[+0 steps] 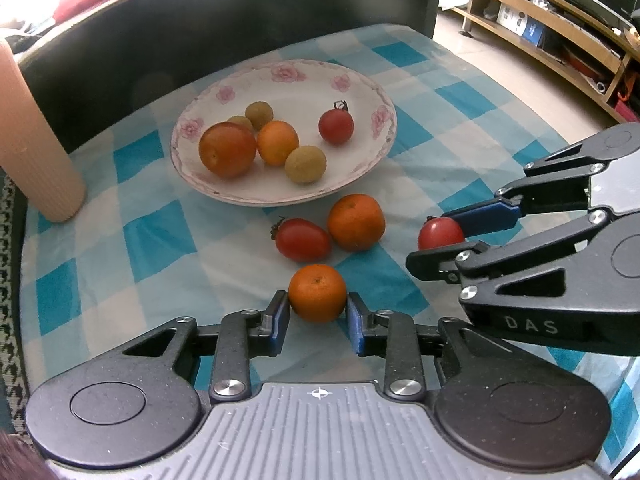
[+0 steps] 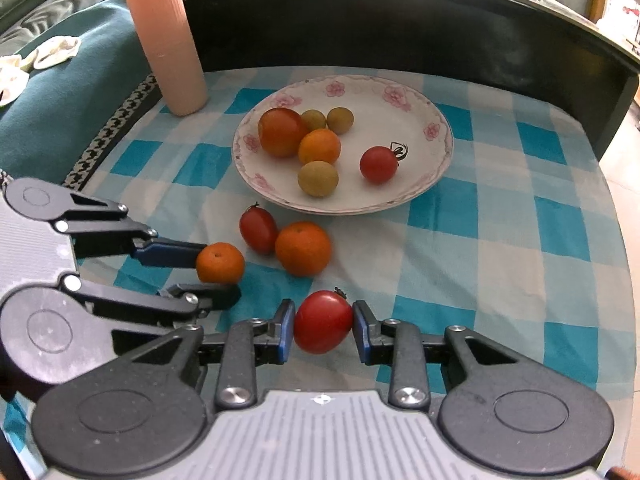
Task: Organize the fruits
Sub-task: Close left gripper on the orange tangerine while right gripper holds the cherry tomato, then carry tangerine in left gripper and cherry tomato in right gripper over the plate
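Gripping a small orange (image 1: 317, 293) between its blue pads, the left gripper (image 1: 318, 316) sits low over the checked cloth (image 1: 460, 128), both pads touching the fruit's sides. Just to its right, the right gripper (image 2: 323, 328) is clamped the same way on a red tomato (image 2: 323, 321), whose stem end points up and away from the camera. Whether either fruit is lifted off the cloth or resting on it, I cannot tell. Between the grippers and the plate (image 1: 360, 88) two fruits lie loose on the cloth, touching each other: a larger orange (image 1: 356, 222) and, on its left, an oblong tomato (image 1: 303, 239). The floral-rimmed plate, farther back, holds six pieces: a big orange-red fruit (image 1: 227, 149) at the left, a smaller orange one (image 1: 277, 142) touching it, three greenish-tan round fruits (image 1: 305, 164) around those, and a stemmed red tomato (image 1: 336, 126) apart to the right. A ribbed pink cylinder (image 1: 36, 140) stands upright at the cloth's far left corner, well apart from the plate. Behind the table runs a dark curved wall (image 1: 240, 8).
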A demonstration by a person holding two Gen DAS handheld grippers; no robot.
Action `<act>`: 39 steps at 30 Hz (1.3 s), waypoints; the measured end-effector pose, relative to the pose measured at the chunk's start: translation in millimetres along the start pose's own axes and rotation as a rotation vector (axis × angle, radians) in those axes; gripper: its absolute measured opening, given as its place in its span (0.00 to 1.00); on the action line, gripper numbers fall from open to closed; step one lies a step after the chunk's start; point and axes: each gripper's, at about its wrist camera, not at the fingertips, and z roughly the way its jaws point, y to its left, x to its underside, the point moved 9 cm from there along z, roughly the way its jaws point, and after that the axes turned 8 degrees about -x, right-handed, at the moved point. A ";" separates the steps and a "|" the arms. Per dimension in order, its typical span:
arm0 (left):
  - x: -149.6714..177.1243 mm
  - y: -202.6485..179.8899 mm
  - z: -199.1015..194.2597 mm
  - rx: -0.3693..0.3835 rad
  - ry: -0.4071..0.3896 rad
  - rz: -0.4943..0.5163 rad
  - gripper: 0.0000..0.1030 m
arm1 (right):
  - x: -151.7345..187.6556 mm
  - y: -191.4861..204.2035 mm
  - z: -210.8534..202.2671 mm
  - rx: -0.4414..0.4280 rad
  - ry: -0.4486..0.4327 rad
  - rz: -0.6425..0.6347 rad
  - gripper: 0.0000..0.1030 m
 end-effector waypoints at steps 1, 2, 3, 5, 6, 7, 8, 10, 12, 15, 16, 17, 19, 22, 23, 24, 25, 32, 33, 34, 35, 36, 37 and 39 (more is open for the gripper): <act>-0.5 0.8 -0.9 -0.001 -0.001 -0.004 0.37 | -0.1 0.6 -1.2 -0.001 -0.001 -0.002 0.45; -1.2 1.3 -1.5 -0.001 -0.001 -0.008 0.37 | -1.0 1.6 -2.5 -0.003 -0.003 -0.005 0.45; -2.3 1.4 -2.2 -0.001 -0.003 -0.011 0.37 | -2.4 2.9 -3.7 -0.003 -0.006 -0.007 0.45; -4.8 1.9 -3.8 -0.008 -0.007 -0.013 0.37 | -6.3 3.1 -7.2 0.006 -0.017 -0.010 0.45; -6.0 2.2 -4.7 -0.008 -0.009 -0.017 0.37 | -8.2 2.2 -9.0 0.005 -0.022 -0.006 0.45; -7.7 2.0 -5.6 -0.006 -0.012 -0.021 0.37 | -9.6 1.6 -10.6 0.006 -0.027 -0.003 0.45; -9.4 2.1 -6.6 -0.006 -0.015 -0.022 0.37 | -11.0 0.9 -12.4 0.009 -0.032 -0.001 0.45; -12.7 1.8 -8.7 -0.009 -0.022 -0.022 0.37 | -13.9 -0.4 -15.5 0.016 -0.042 0.003 0.45; -15.5 1.5 -9.9 -0.010 -0.027 -0.024 0.37 | -17.5 -2.0 -18.1 0.022 -0.052 0.009 0.45; -21.6 1.3 -11.6 -0.015 -0.037 -0.027 0.37 | -23.0 -4.1 -23.2 0.036 -0.074 0.016 0.45; -23.9 1.3 -12.9 -0.018 -0.043 -0.026 0.37 | -24.5 -5.0 -25.1 0.038 -0.081 0.020 0.45; -26.0 1.4 -14.5 -0.021 -0.049 -0.025 0.37 | -26.1 -5.9 -26.9 0.040 -0.088 0.026 0.45; -29.6 2.3 -17.5 -0.027 -0.061 -0.024 0.36 | -29.3 -6.7 -29.7 0.042 -0.100 0.033 0.45; -34.2 5.9 -20.8 -0.039 -0.072 -0.029 0.36 | -34.9 -6.5 -31.2 0.041 -0.116 0.040 0.45; -35.5 7.3 -21.3 -0.042 -0.075 -0.031 0.36 | -36.4 -6.6 -31.4 0.040 -0.121 0.041 0.45; -37.1 8.6 -21.7 -0.046 -0.077 -0.034 0.36 | -38.4 -6.6 -31.6 0.041 -0.126 0.043 0.45; -39.1 9.8 -22.1 -0.051 -0.080 -0.036 0.36 | -40.8 -6.7 -31.8 0.041 -0.131 0.046 0.45; -53.6 17.8 -22.8 -0.075 -0.106 -0.045 0.36 | -54.5 -9.6 -33.5 0.046 -0.163 0.061 0.45; -55.3 18.6 -23.1 -0.078 -0.109 -0.043 0.35 | -56.1 -9.6 -33.3 0.046 -0.167 0.062 0.45; -56.7 20.0 -23.0 -0.082 -0.111 -0.042 0.35 | -57.6 -9.9 -32.8 0.048 -0.169 0.063 0.45; -58.2 20.8 -22.5 -0.084 -0.111 -0.042 0.35 | -59.0 -10.3 -32.3 0.051 -0.171 0.065 0.45; -59.6 21.8 -21.7 -0.087 -0.112 -0.043 0.35 | -60.6 -10.7 -32.1 0.054 -0.174 0.067 0.45; -61.7 22.7 -20.9 -0.090 -0.115 -0.044 0.35 | -62.4 -11.6 -32.0 0.056 -0.178 0.071 0.45; -65.4 23.5 -20.5 -0.094 -0.120 -0.045 0.35 | -65.3 -13.9 -32.1 0.058 -0.186 0.079 0.45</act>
